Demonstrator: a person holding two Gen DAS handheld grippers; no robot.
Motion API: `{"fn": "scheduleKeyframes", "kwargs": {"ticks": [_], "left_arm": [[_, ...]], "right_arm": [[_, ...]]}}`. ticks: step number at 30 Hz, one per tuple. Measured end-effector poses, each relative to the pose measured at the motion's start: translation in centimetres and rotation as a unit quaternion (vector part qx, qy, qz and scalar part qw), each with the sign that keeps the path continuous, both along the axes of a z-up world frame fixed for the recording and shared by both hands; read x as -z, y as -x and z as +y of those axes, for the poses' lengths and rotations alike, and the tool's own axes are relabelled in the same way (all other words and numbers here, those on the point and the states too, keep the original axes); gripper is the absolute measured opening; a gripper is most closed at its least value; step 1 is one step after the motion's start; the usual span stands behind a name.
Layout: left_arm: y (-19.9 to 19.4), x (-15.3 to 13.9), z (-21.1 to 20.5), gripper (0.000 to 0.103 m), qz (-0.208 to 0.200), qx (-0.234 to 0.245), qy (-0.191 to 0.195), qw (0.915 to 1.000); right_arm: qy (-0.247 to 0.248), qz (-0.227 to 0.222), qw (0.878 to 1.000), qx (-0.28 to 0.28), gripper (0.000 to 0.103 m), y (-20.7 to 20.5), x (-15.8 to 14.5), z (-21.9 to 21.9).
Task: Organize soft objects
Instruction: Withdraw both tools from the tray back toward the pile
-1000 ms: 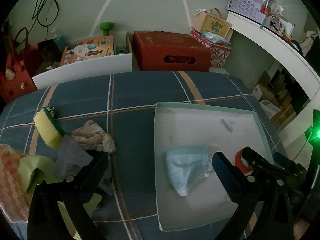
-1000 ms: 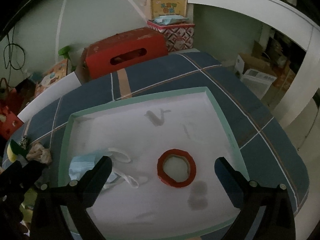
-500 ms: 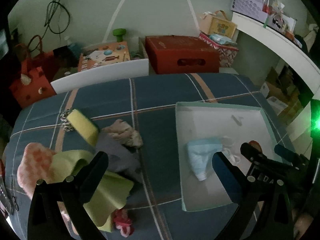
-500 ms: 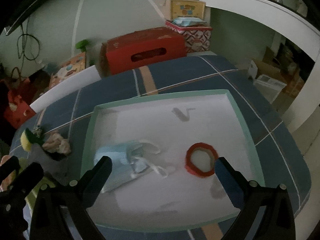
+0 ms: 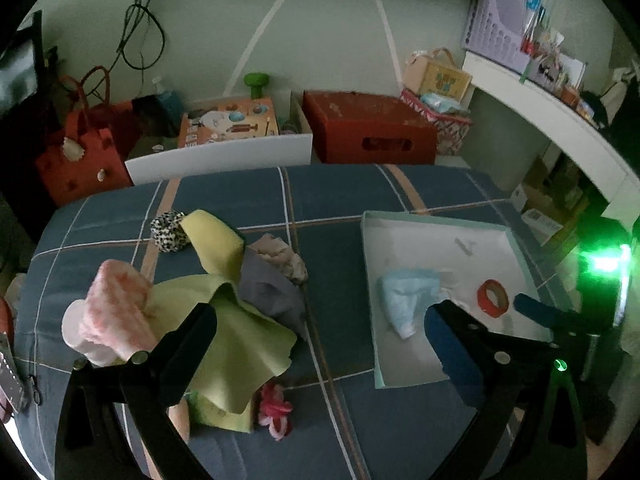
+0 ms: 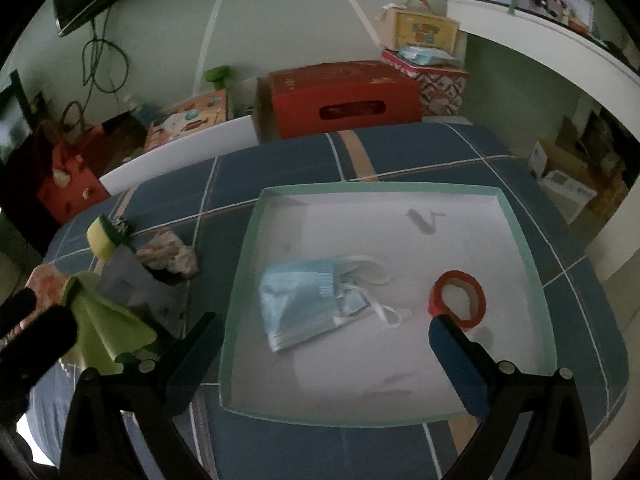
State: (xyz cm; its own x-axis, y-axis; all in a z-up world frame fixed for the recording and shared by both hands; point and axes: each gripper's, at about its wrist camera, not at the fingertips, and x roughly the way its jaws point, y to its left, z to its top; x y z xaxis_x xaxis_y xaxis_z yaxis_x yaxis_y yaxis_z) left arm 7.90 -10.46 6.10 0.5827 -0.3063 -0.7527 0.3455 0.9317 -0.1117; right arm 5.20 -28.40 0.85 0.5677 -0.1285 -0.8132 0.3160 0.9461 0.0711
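- Both grippers empty — left gripper [image 5: 320, 334] and right gripper [image 6: 326, 340] hold their fingers spread.
- Tray [image 6: 520, 232], right: holds blue mask [image 6: 300, 304] and red ring [image 6: 458, 298].
- Soft pile [image 5: 224, 292], left on the bedspread [image 5: 340, 188] — apparently unsorted.

The right gripper [image 6: 326, 346] hangs above the tray [image 6: 520, 236] with its jaws spread wide and nothing between them. In the tray lie a blue mask [image 6: 304, 304] and, apart to its right, a red tape roll [image 6: 458, 300]. Left of the tray, on the plaid cover [image 6: 400, 152], sit a yellow sponge [image 6: 98, 236], a crumpled beige cloth [image 6: 170, 254], a grey cloth [image 6: 136, 284] and a green cloth [image 6: 106, 324].
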Motion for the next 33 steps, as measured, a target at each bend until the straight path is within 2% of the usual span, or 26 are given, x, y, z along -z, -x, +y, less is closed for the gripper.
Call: {"fn": "scheduleKeyframes", "kwargs": {"ticks": [4, 9, 13, 19, 23, 27, 33], "left_arm": [[0.3, -0.5, 2.4, 0.103, -0.004, -0.023, 0.001, 0.9997], [0.5, -1.5, 6.7, 0.103, -0.025, -0.083, 0.000, 0.9962], [-0.3, -1.3, 10.9, 0.103, -0.017, -0.147, 0.011, 0.9890], [-0.9, 0.5, 16.5, 0.103, 0.021, -0.235, 0.032, 0.9712], [-0.6, 1.3, 17.8, 0.103, 0.036, -0.248, 0.048, 0.9669], [-0.6, 2.6, 17.9, 0.103, 0.056, -0.242, 0.054, 0.9671], [0.3, 5.5, 17.8, 0.103, 0.098, -0.230, 0.061, 0.9663]], "right_arm": [[0.004, -0.002, 1.000, -0.009, 0.103, -0.2, -0.2, 1.0], [-0.006, -0.012, 0.999, -0.036, 0.103, -0.7, -0.3, 3.0], [-0.015, -0.013, 0.997, -0.072, 0.103, -1.4, -0.1, 5.4], [-0.022, -0.020, 0.993, -0.116, 0.103, -1.9, 0.1, 8.9], [-0.038, -0.020, 0.988, -0.151, 0.103, -1.9, 0.5, 11.3], [-0.045, -0.007, 0.982, -0.185, 0.103, -1.5, 1.6, 13.3], [-0.047, 0.024, 0.980, -0.192, 0.103, -0.9, 4.2, 14.8]]}}
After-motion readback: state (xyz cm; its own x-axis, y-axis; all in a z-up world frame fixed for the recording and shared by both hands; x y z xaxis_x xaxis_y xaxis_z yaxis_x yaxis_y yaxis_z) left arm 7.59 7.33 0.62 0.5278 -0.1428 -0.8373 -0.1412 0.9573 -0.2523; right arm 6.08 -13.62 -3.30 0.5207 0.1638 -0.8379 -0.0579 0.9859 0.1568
